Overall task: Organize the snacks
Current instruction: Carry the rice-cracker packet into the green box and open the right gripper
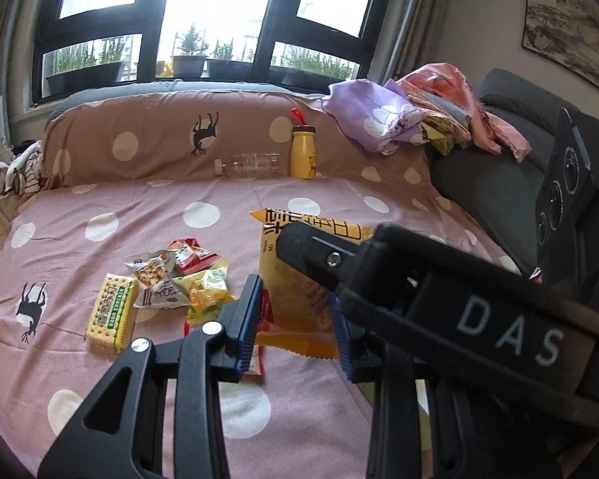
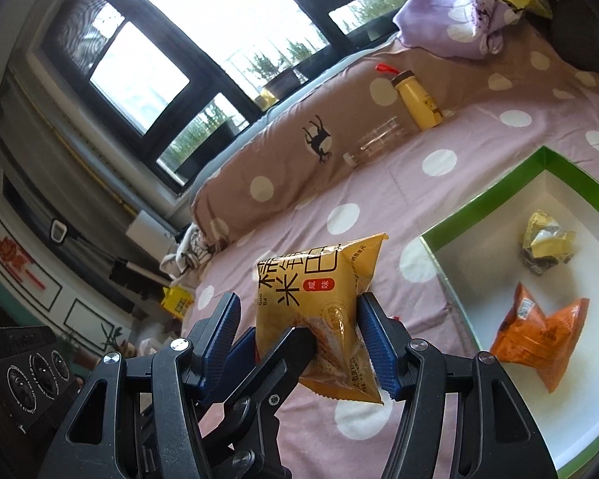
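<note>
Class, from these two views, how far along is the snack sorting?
Done: an orange packet and a crumpled yellow packet lie in the green-rimmed box. In hand: the yellow bag, held by the left gripper, the right gripper around it. Left: the cracker pack and small packets on the bed.

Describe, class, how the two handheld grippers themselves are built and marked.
Both the left gripper and the right gripper have black angular linkage frames with silver pivot bolts and blue ribbed finger pads. One body carries white "DAS" lettering and round black lens-like dials. No hands or sleeves show.

A home bedroom: polka-dot bedsheet (image 1: 139, 215), bolster (image 1: 159, 143), window (image 1: 203, 20), crumpled clothes (image 1: 411, 115).
</note>
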A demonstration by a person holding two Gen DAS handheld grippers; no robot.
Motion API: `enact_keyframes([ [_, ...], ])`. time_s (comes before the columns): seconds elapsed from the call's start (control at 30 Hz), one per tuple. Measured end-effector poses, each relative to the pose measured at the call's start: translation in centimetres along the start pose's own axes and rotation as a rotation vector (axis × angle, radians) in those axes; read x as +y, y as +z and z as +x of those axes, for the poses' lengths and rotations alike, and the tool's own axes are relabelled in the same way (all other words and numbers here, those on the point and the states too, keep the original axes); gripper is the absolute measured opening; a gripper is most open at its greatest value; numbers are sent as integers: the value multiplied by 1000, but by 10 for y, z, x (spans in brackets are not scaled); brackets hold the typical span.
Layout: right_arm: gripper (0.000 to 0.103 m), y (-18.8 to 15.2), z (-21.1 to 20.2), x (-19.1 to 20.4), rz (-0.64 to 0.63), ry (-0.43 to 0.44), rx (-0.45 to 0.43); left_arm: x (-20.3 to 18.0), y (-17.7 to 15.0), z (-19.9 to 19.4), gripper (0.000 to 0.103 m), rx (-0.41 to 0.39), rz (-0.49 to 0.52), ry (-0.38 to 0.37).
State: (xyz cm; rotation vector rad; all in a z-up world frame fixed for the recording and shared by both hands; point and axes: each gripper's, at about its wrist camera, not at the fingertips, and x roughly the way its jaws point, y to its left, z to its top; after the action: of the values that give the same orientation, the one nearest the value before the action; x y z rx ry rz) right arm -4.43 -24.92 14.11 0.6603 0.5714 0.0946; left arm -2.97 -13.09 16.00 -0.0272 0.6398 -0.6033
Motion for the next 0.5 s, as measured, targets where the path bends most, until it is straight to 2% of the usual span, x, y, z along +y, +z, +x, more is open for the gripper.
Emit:
enact_keyframes([
  [0.33,64,21,-31,-64,168,-72,-94,-58,10,46,32,55,117,-105],
  [0.5,64,25,-41,-90,247,-118,-110,-80,8,64,32,94,154,-155],
])
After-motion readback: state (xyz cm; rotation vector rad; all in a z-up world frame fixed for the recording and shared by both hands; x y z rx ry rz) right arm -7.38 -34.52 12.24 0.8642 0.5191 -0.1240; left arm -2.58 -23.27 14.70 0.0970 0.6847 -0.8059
